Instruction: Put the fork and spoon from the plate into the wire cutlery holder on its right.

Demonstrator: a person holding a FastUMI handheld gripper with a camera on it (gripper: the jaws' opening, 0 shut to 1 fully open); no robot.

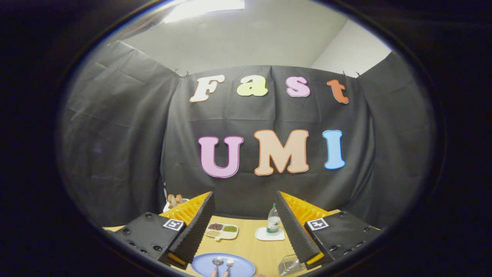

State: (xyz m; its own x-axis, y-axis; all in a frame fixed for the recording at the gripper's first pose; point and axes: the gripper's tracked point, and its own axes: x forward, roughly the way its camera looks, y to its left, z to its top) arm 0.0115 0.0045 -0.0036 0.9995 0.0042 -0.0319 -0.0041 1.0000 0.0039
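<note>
While jaws gape, wooden table (250, 246), cloth-walled booth (115, 154)

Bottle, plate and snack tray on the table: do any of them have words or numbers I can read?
Bottle: it has a label, too small and blurred to read.
Plate: no writing.
Snack tray: no writing.
Gripper, open above the table: square markers with black-and-white patterns, not words.
So nothing here can be read.

I see my gripper (246, 227) with two wedge-shaped ribbed fingers (192, 231), black housings with round screws, yellow ribbed parts and square black-and-white markers.
</note>
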